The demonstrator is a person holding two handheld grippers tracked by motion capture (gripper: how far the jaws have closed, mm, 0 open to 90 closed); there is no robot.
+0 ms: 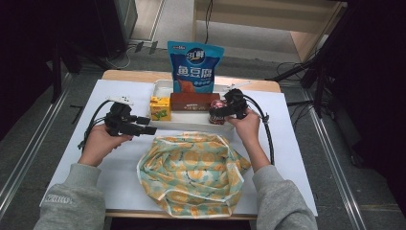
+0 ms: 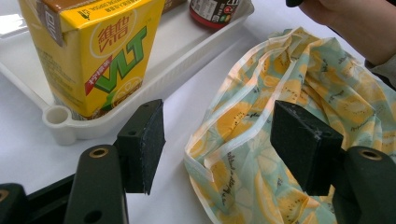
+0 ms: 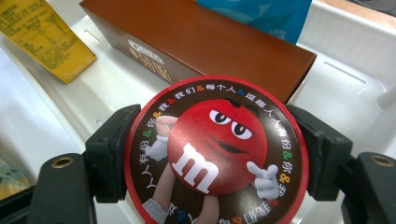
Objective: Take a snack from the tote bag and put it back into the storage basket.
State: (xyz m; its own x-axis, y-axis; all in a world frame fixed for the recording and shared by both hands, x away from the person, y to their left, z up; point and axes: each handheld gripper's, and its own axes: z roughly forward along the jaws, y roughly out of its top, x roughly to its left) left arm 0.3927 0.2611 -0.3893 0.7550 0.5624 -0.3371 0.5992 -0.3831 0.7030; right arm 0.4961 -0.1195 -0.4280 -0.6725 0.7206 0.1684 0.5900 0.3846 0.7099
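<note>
A round M&M's can (image 3: 215, 154) with a red-rimmed lid sits upright at the right end of the white tray (image 1: 191, 125), and my right gripper (image 1: 219, 114) is shut on its sides. The can (image 1: 217, 114) stands beside a brown Oreo box (image 1: 194, 101). My left gripper (image 1: 143, 125) is open above the table, left of the tray; its jaws frame the edge of a yellow-and-teal lemon-print cloth bag (image 2: 289, 116). The bag (image 1: 191, 172) lies crumpled at the table's front. A yellow Vita lemon tea carton (image 1: 160, 108) stands at the tray's left end.
A blue snack pouch (image 1: 194, 67) stands upright at the back of the tray. In the left gripper view the tea carton (image 2: 93, 51) and the tray's corner (image 2: 58, 122) lie close to the left jaw. White table surface (image 1: 119, 167) shows left of the bag.
</note>
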